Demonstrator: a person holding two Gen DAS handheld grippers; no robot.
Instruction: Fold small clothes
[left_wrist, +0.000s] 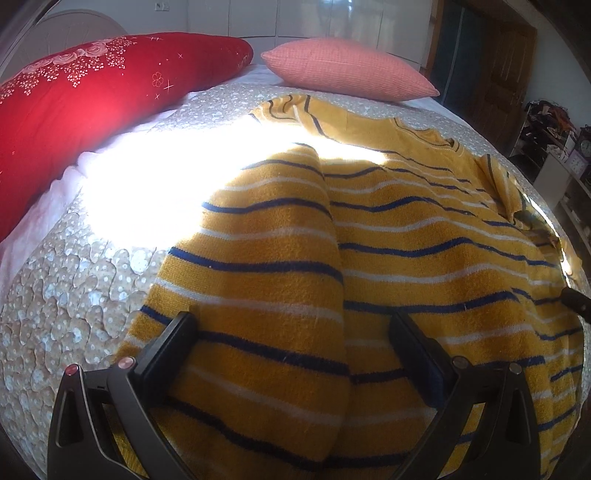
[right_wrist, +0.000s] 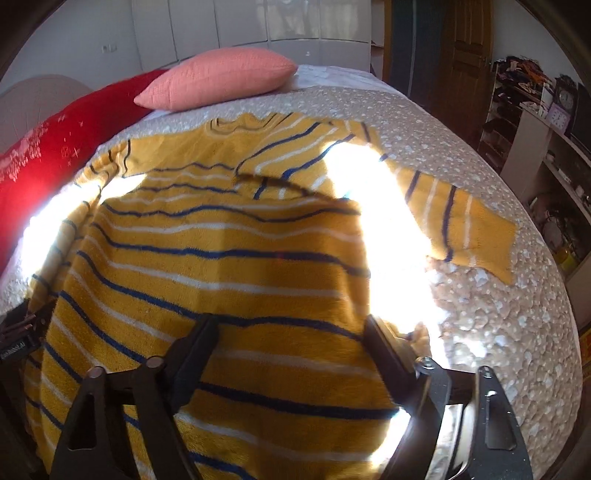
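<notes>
A yellow sweater (left_wrist: 369, 229) with blue and white stripes lies spread on the bed, collar toward the pillows; it also shows in the right wrist view (right_wrist: 221, 266). One sleeve (right_wrist: 469, 229) stretches out to the right on the bedspread. My left gripper (left_wrist: 291, 332) is open, its fingers resting over the sweater's lower hem with a raised fold between them. My right gripper (right_wrist: 291, 332) is open over the sweater's lower right part, its right finger at the fabric's edge. The left gripper's body (right_wrist: 18, 332) shows at the left edge of the right wrist view.
The bed has a beige spotted quilt (right_wrist: 498, 314). A red pillow (left_wrist: 92, 103) and a pink pillow (left_wrist: 347, 70) lie at the head. Shelves with clutter and a clock (right_wrist: 561, 99) stand to the right. Strong sunlight washes out patches of the quilt.
</notes>
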